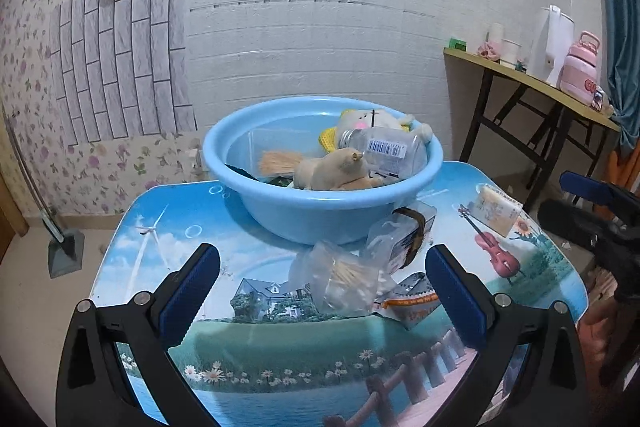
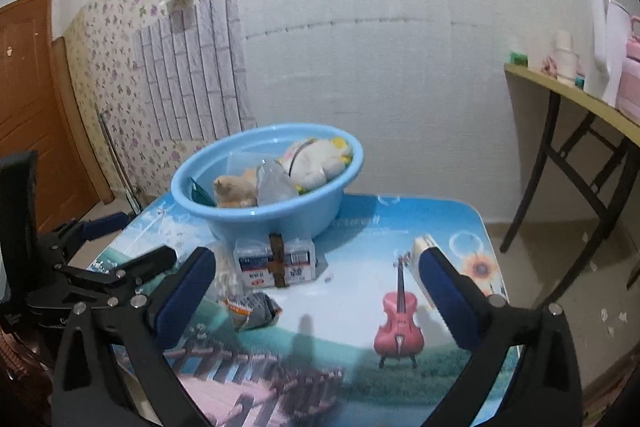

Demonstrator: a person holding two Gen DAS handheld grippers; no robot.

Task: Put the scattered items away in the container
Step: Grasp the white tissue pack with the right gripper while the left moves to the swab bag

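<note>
Both grippers are held spread, with nothing between the fingers. The left gripper (image 1: 322,283) hangs low over the printed table (image 1: 280,347), and the right gripper (image 2: 316,283) hangs over the same table from the other side.

Nearest to the left fingers, just ahead of them and a little toward the right finger, a clear bag of toothpicks (image 1: 344,279) is seen lying on the table. Close to the right fingertip, partly under this bag, an orange and grey snack packet (image 1: 416,301) is found. Just beyond the bag, a clear plastic box with a brown band (image 1: 400,239) is resting against the foot of the basin. Outside the right finger and further away, a small yellowish pack (image 1: 498,209) is lying alone near the table edge; in the right wrist view it is partly hidden behind the right fingertip.

Furthest ahead of both grippers, the blue basin (image 1: 320,211) is placed at the back of the table. A beige plush toy (image 1: 340,171), a white plush toy (image 1: 372,119), a clear bottle (image 1: 384,147) and a bundle of sticks (image 1: 280,161) are already inside it.

The task is judged to be about half done: four items are still left on the table, and the bag of toothpicks seems the easiest one for the left gripper.
</note>
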